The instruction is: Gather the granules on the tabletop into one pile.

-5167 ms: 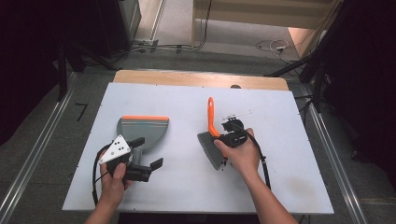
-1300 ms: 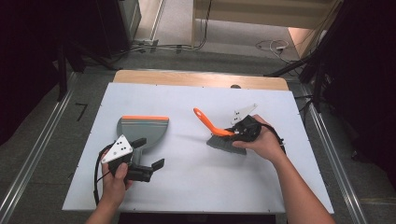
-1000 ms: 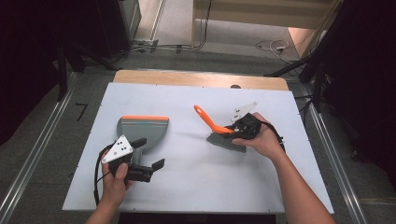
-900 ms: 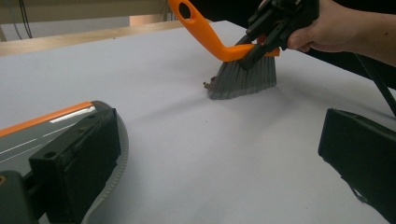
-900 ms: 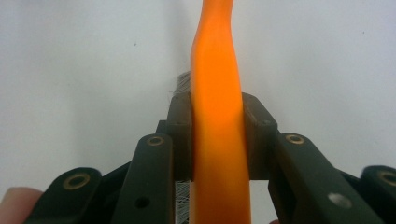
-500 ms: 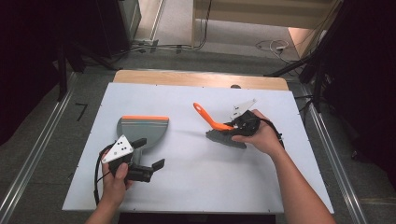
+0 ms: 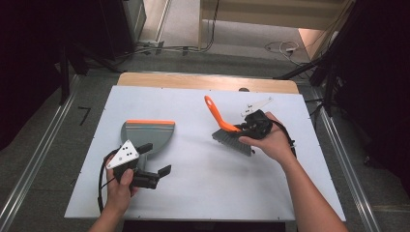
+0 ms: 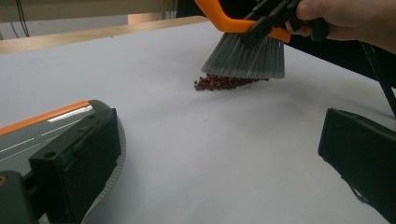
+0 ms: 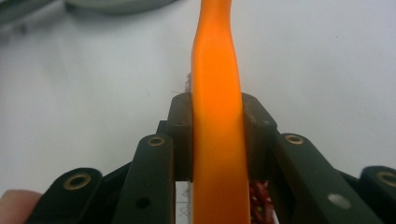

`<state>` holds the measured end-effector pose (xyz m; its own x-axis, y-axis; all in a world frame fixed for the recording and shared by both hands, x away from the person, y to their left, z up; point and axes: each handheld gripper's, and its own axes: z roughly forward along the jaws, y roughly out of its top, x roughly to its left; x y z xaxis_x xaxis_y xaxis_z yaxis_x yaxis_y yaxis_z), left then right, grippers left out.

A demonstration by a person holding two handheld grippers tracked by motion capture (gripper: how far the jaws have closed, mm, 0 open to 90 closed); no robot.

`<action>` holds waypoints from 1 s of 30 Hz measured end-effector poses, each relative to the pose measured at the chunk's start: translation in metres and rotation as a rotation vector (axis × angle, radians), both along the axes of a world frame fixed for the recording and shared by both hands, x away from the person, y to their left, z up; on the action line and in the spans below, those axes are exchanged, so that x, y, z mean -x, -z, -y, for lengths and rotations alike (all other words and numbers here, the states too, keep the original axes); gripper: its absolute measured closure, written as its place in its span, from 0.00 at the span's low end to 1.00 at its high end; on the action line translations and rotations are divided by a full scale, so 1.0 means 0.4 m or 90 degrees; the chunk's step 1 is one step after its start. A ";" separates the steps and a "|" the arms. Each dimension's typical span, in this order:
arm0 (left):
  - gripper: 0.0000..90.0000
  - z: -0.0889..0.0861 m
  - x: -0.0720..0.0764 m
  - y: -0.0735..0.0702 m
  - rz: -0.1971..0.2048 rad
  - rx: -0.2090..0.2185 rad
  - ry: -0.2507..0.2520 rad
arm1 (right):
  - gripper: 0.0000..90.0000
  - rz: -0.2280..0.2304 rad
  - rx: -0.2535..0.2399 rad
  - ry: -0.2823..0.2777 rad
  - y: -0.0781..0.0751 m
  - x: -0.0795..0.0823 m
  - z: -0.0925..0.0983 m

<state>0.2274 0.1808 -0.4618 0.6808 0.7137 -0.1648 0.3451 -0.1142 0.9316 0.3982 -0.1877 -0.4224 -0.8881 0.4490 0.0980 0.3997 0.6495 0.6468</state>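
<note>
— Brush (image 7: pixel 227 130) sits clamped in the right gripper (image 7: pixel 245 128), jaws tight on its orange handle, bristles down on the white table (image 7: pixel 203 193) over a small heap of red bits (image 8: pixel 219 83).

— And the left gripper (image 7: pixel 155 159)?

— Jaws apart, nothing between them. It rests at the near edge of the grey dustpan (image 7: pixel 147 135), one jaw over the pan's edge, well apart from the brush.

I see a white table (image 7: pixel 203 193) on grey floor (image 7: pixel 43 145), metal rails (image 7: pixel 29 179) alongside. Cables (image 7: pixel 280 47) trail beyond it. Dark, perhaps curtained, surroundings.
</note>
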 end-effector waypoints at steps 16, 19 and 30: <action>0.00 -0.009 0.001 -0.002 0.000 0.004 -0.002 | 0.76 -0.106 -0.042 0.332 0.074 -0.016 -0.156; 0.00 -0.008 0.000 -0.001 0.001 0.005 0.000 | 0.76 -0.128 -0.054 0.385 0.089 -0.028 -0.131; 0.00 0.000 0.002 -0.001 0.000 0.002 0.002 | 0.75 -0.145 -0.044 0.436 0.094 -0.019 -0.062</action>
<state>0.2267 0.1807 -0.4614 0.6832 0.7108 -0.1673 0.3449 -0.1121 0.9319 0.4059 -0.1628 -0.4601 -0.3637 0.8836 0.2950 0.8316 0.1654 0.5301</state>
